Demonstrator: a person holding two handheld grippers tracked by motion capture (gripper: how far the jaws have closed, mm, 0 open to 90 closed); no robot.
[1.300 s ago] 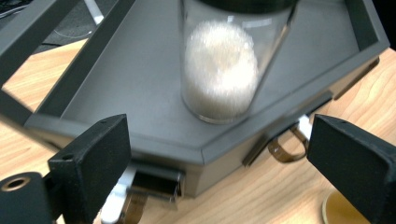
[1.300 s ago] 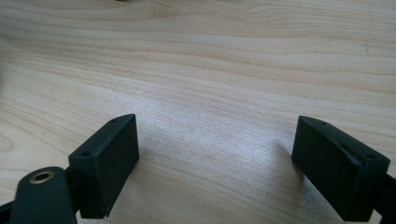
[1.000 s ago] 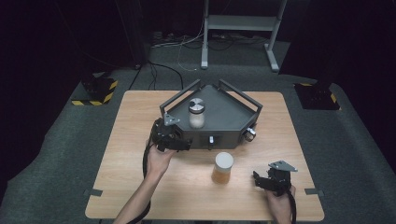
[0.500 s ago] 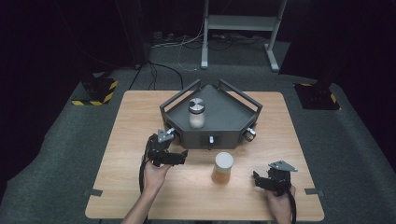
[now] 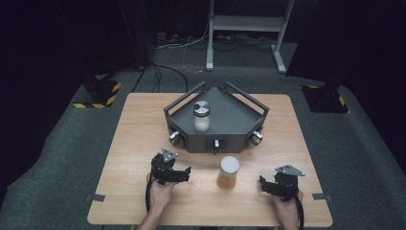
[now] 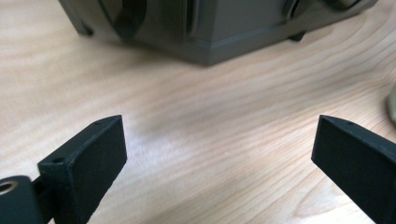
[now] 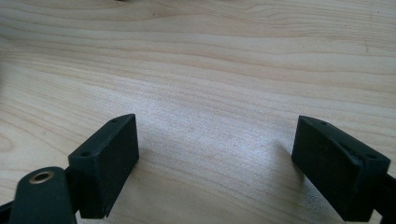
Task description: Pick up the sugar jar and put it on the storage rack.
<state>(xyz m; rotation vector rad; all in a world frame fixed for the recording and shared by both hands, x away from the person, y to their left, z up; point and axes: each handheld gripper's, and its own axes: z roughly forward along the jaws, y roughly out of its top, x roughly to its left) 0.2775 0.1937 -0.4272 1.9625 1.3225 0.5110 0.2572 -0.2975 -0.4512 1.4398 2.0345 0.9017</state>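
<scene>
Left gripper [image 5: 184,174] sits low over the near left part of the wooden surface [image 5: 139,143], held from below by a hand. Its fingers [image 6: 88,158] stand wide apart with bare wood between them; in the left gripper view the dark base of the tray stand [image 6: 210,32] lies just beyond them.

Right gripper [image 5: 268,186] rests at the near right of the surface. Its fingers [image 7: 109,154] are likewise spread, clamped on nothing, with plain wood grain between them.

Amber jar with a white lid [image 5: 228,172] stands upright on the surface between the two grippers, nearer the middle, touching neither. It sits just in front of the tray stand [image 5: 239,122], apart from its near face.

A second jar, with a silver lid [image 5: 201,116], stands upright inside the tray, toward its left half. The stand is grey, angular, with raised rails on its far sides and knobs [image 5: 175,137] on its front.
</scene>
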